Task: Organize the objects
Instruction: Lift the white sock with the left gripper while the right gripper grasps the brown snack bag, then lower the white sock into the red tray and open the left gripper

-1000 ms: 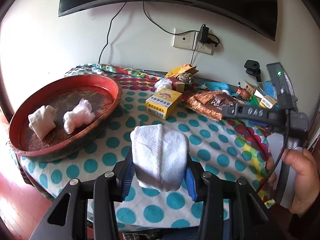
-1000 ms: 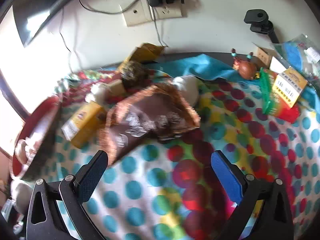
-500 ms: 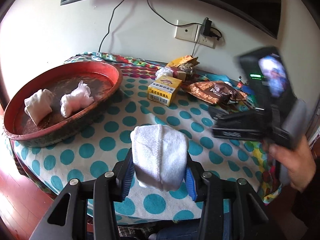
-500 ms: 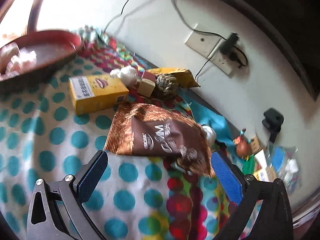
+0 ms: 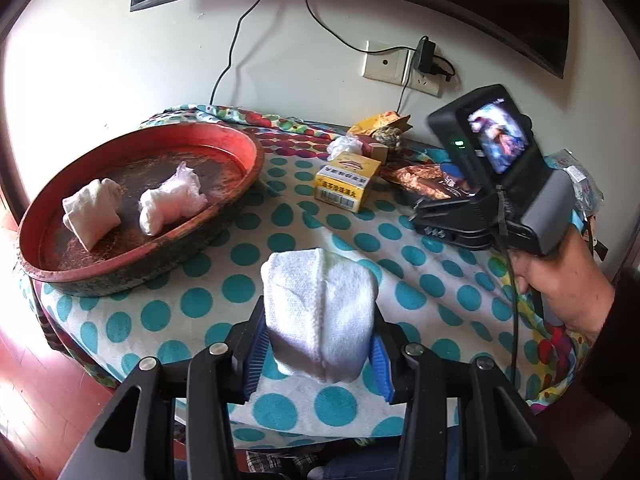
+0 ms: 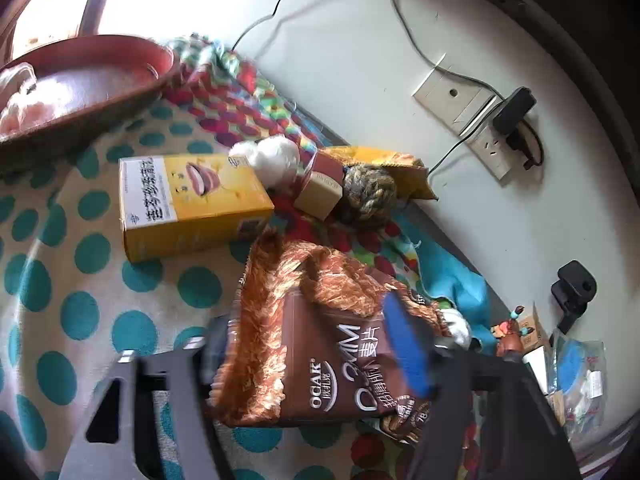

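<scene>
My left gripper (image 5: 318, 354) is shut on a folded white towel (image 5: 320, 308) and holds it above the near edge of the polka-dot table. A red round tray (image 5: 240, 136) at the left holds two white cloth bundles (image 5: 94, 210). My right gripper (image 6: 316, 360) has its fingers on either side of a brown snack bag (image 6: 320, 360) lying on the table; one blue pad (image 6: 406, 352) lies over the bag, the left finger is under its edge. The right gripper's body shows in the left wrist view (image 5: 492, 184), tilted down at the bag (image 5: 424, 180).
A yellow box (image 6: 188, 200) lies left of the bag, also in the left wrist view (image 5: 348, 182). Behind it are a white wad (image 6: 272, 158), a small tan box (image 6: 320, 192), a rope ball (image 6: 368, 192) and a yellow packet (image 6: 384, 164). Small clutter sits at the far right (image 6: 568, 364).
My right gripper has moved down and forward onto the brown snack bag and narrowed around it. My left gripper has kept the towel and barely moved.
</scene>
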`<state>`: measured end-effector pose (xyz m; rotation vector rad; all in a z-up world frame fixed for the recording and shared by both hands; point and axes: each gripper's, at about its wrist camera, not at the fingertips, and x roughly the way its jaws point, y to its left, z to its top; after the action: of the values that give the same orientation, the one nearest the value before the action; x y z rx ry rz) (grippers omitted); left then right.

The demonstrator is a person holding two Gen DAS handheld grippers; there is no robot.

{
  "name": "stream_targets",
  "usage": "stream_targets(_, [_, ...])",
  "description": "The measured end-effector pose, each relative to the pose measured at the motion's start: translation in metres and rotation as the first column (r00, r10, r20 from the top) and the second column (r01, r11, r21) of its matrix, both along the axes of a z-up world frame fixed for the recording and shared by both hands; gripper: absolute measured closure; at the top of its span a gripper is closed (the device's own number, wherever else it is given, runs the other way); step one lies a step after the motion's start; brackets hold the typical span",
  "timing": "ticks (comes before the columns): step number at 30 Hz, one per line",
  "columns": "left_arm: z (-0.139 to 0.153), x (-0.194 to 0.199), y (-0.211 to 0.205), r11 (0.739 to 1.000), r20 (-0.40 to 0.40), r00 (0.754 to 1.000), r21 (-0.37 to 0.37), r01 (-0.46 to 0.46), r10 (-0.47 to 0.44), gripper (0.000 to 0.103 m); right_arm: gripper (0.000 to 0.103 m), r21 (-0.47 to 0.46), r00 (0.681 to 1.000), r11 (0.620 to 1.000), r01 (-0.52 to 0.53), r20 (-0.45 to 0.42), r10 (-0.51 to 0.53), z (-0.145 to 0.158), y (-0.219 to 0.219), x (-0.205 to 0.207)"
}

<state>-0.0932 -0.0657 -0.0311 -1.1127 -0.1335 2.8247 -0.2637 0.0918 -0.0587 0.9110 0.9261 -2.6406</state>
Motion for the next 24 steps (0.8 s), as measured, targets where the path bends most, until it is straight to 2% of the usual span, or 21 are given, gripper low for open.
stream_targets(2, [-0.001, -0.001, -0.003, 1.0, 0.003, 1.0, -0.003, -0.016, 0.016, 0.058, 0.058, -0.038, 1.0, 0.999, 0.011, -0.009, -0.011, 0.005, 0.004, 0.002])
stream_targets(3, [-0.001, -0.003, -0.005, 1.0, 0.005, 1.0, -0.003, -0.024, 0.024, 0.058, 0.066, -0.049, 1.0, 0.999, 0.015, -0.021, -0.016, 0.008, 0.005, 0.004])
stream_targets(4, [0.0, -0.004, -0.007, 1.0, 0.005, 1.0, -0.005, -0.03, 0.03, 0.058, 0.088, -0.067, 1.0, 0.998, 0.008, -0.017, -0.009, 0.009, 0.005, 0.005])
stream_targets(15, [0.023, -0.012, -0.024, 0.992, -0.043, 0.994, -0.069, -0.104, 0.101, 0.058, 0.09, -0.133, 0.995, 0.991, 0.02, -0.09, -0.032, 0.023, 0.007, 0.012])
stream_targets(24, [0.03, -0.017, -0.037, 0.981, -0.051, 0.986, -0.105, -0.161, 0.156, 0.058, 0.091, -0.133, 0.991, 0.991, -0.007, -0.134, -0.011, 0.026, 0.003, 0.023])
